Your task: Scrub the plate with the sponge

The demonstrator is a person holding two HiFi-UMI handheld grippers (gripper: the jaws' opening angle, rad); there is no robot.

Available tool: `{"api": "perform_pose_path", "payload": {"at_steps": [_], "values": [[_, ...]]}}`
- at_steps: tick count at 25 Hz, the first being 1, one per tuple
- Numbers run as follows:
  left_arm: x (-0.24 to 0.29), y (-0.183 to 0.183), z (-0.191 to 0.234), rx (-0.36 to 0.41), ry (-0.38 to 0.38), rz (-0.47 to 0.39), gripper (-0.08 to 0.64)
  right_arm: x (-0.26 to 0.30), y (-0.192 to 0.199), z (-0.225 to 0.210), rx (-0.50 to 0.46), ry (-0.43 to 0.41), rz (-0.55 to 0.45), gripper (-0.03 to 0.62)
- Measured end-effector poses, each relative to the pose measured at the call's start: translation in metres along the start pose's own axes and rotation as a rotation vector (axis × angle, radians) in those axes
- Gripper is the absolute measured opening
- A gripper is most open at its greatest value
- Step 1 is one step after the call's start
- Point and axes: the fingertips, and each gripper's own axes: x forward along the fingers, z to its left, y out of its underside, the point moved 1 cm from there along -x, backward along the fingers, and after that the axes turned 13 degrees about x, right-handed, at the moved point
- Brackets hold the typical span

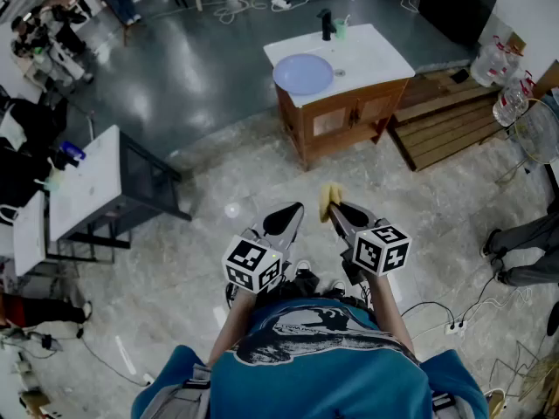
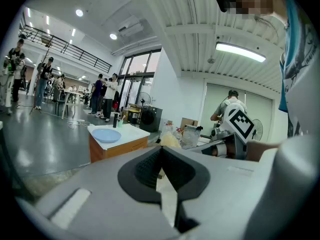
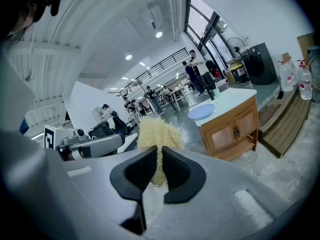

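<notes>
A pale blue plate point(image 1: 303, 73) lies on the white top of a wooden sink cabinet point(image 1: 376, 64), a few steps ahead of me; it also shows as the plate point(image 2: 106, 135) and the plate point(image 3: 201, 112) in both gripper views. My right gripper point(image 1: 333, 210) is shut on a yellow fibrous sponge point(image 1: 328, 199), whose tuft, the sponge point(image 3: 157, 134), sticks out past the jaws. My left gripper point(image 1: 293, 213) is shut with nothing in it, level beside the right one. Both are held in front of my chest, far from the plate.
A black tap point(image 1: 326, 24) and a green cup point(image 1: 341, 29) stand at the back of the cabinet top. A wooden pallet point(image 1: 450, 116) with water jugs point(image 1: 500, 59) lies to its right, a white table point(image 1: 83, 186) to my left. Cables run across the floor.
</notes>
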Motion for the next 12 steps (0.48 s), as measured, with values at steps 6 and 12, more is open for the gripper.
{"api": "perform_pose_path", "payload": {"at_steps": [6,12], "values": [[-0.003,0.001,0.024,0.006,0.006,-0.002,0.012,0.023,-0.003,0.008,-0.008,0.005,-0.005,0.029],[-0.006,0.01,0.045,0.01,0.02,0.008,0.012,0.04,-0.004,0.012,0.015,0.011,-0.05,0.029]]}}
